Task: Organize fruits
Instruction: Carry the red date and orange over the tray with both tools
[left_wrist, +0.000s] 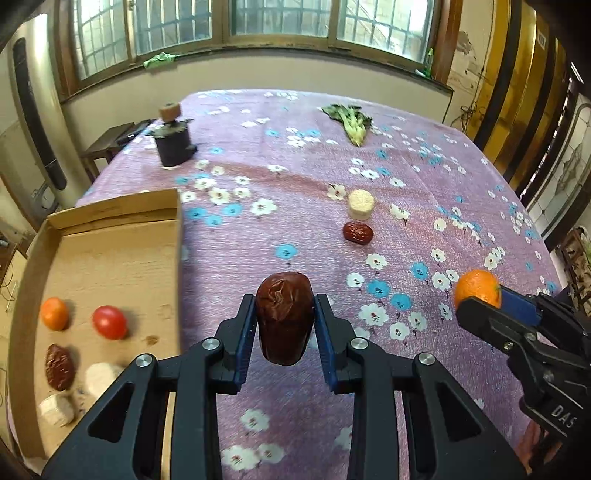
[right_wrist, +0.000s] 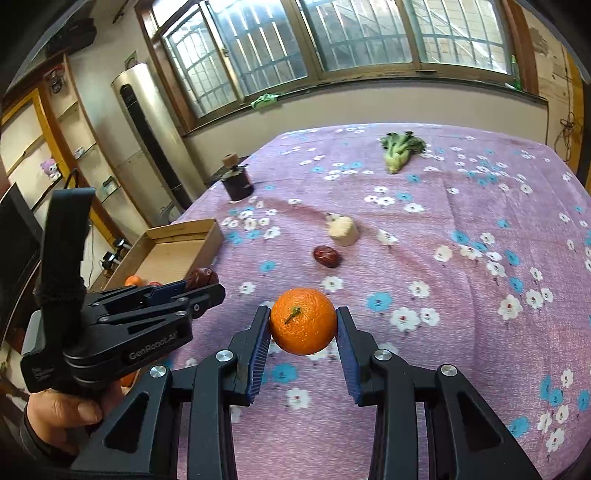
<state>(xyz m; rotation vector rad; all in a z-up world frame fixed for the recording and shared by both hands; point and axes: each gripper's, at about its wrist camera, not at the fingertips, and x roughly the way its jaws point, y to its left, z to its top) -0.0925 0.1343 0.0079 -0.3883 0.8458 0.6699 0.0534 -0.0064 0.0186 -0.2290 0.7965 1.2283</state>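
My left gripper (left_wrist: 284, 317) is shut on a dark red date (left_wrist: 283, 314) and holds it above the purple flowered cloth, just right of the cardboard box (left_wrist: 110, 206). My right gripper (right_wrist: 302, 326) is shut on an orange (right_wrist: 303, 320) and holds it above the cloth; it also shows in the left wrist view (left_wrist: 478, 291). In the box lie an orange (left_wrist: 54, 313), a red tomato (left_wrist: 109, 322), a date (left_wrist: 59, 366) and pale chunks (left_wrist: 99, 377). Another date (left_wrist: 357, 232) lies on the cloth mid-table.
A pale cylinder piece (left_wrist: 361, 204) stands just behind the loose date. A leafy green vegetable (left_wrist: 351, 122) lies at the far side. A dark jar with a cork (left_wrist: 173, 138) stands far left. The left gripper shows in the right wrist view (right_wrist: 201, 282).
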